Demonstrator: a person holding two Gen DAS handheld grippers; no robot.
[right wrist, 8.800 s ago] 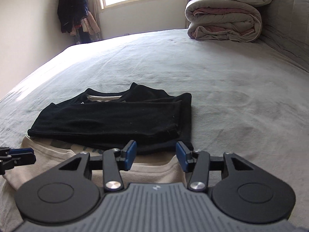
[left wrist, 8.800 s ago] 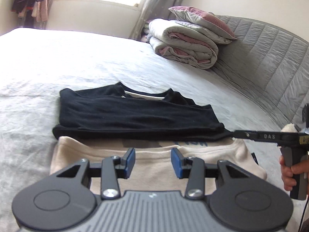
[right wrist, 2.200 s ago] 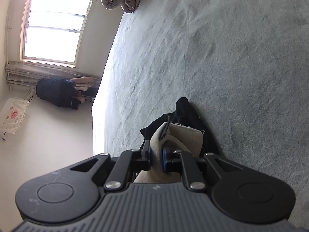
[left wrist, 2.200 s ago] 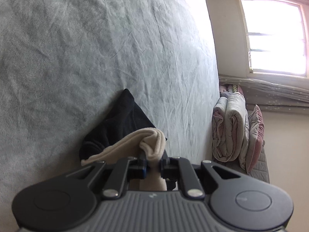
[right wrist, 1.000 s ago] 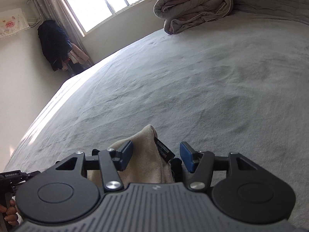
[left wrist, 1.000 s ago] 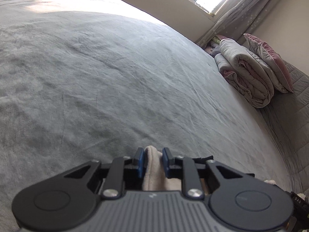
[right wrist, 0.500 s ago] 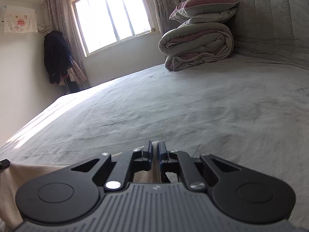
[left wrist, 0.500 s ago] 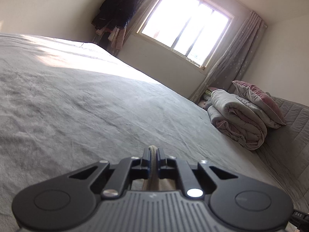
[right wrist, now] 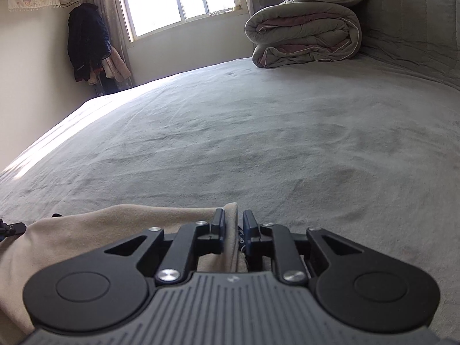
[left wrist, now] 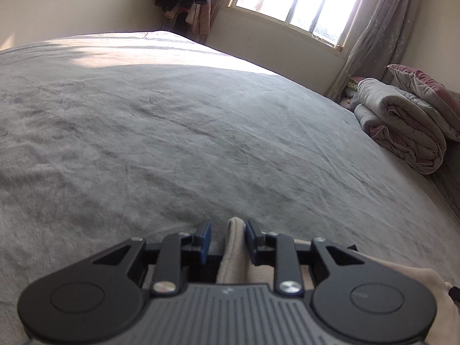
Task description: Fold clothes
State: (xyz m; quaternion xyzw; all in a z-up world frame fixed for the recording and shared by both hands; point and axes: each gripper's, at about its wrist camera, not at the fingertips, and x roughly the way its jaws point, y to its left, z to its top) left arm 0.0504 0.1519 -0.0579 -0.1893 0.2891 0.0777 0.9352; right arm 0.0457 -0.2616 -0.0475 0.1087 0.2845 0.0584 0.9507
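Beige garment folded, left tool parted, right tool clamping its fold

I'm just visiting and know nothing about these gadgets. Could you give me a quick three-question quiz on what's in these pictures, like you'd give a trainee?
1. True or false: the right tool pinches the beige garment.
2. The folded quilt sits: A) by the headboard, B) on the floor, C) under the garment?
3. Fill in: the left tool has its fingers ____ around the beige fold.

Key: 1 true; 2 A; 3 open.
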